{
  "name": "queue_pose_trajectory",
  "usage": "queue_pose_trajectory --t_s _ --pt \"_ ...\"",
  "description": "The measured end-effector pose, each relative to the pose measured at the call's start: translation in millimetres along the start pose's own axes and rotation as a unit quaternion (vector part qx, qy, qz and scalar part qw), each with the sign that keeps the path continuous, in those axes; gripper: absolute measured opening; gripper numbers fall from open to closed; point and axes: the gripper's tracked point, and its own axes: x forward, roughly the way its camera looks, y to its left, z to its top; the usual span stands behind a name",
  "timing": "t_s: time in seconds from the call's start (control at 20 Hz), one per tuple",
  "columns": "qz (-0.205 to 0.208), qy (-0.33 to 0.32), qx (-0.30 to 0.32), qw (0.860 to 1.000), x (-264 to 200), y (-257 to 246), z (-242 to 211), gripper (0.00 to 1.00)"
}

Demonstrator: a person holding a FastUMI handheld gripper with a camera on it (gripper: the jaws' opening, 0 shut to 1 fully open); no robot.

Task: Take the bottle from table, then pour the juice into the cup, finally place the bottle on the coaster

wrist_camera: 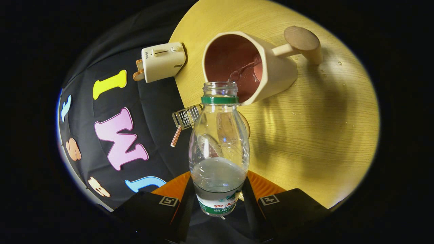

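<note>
A: What is counted on the desk (pixel 305 135)?

B: 1 bottle (pixel 219 149), 1 cup (pixel 251 66), 1 toaster (pixel 163 61), 1 small wire rack (pixel 186 116) w/ a striped stick (pixel 176 136) hanging from it. A round brown edge, poss. the coaster (pixel 246 123), is glimpsed just behind the bottle; it can't be told for sure.

A: And the hand-held gripper (pixel 218 195)?

B: It is seen closed on the bottle's lower body, 1 finger pressed at each side over the label. The bottle is held clear of the desk, uncapped, its mouth at the cup's rim. A thin clear stream is seen running from the mouth into the cup.

A: How full?

B: Approx. a third of clear liquid is left, pooled at the gripped end. The cup's inside is reddish-brown; its outside is cream, w/ a round knob handle.

A: Toaster?

B: It is set at the desk's edge near the booth wall, w/ toast seen sticking out of the slot.

A: Surface, room?

B: The desk is round, light wood grain, yellowish under the lamp, w/ a few droplets noted near the cup's handle. Black cloth is seen beyond the desk's edge.
</note>
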Motion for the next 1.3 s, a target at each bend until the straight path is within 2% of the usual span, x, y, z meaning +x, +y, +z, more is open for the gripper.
queue_pose_trajectory --t_s 1.3 --pt "0.032 -0.009 0.137 0.99 -2.6 30.0 12.9 0.72"
